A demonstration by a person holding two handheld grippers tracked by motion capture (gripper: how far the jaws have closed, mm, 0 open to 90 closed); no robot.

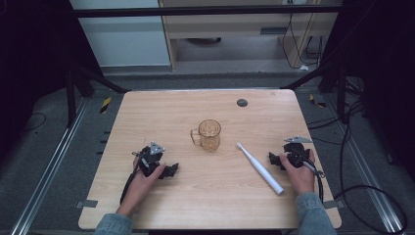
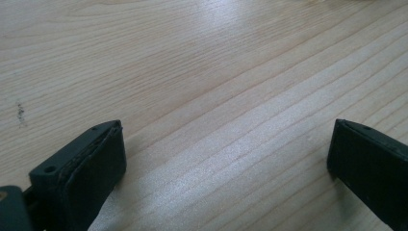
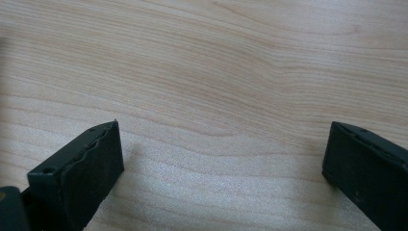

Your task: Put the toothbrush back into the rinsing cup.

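Observation:
An amber glass mug [image 1: 210, 134] with a handle on its left stands upright near the middle of the wooden table [image 1: 161, 110]. To its right lies a white electric toothbrush [image 1: 260, 168], slanting from upper left to lower right. My left gripper [image 1: 172, 170] rests low on the table at the front left, held by a hand, well left of the mug. My right gripper [image 1: 272, 159] rests at the right, just beside the toothbrush. In the left gripper view [image 2: 226, 144] and the right gripper view [image 3: 221, 144] the black jaws stand wide apart over bare wood with nothing between them.
A small dark round disc [image 1: 242, 103] sits near the table's far edge. Metal rails run along the floor at both sides, and cables [image 1: 362, 191] trail on the floor to the right. Denim sleeves enter from the bottom.

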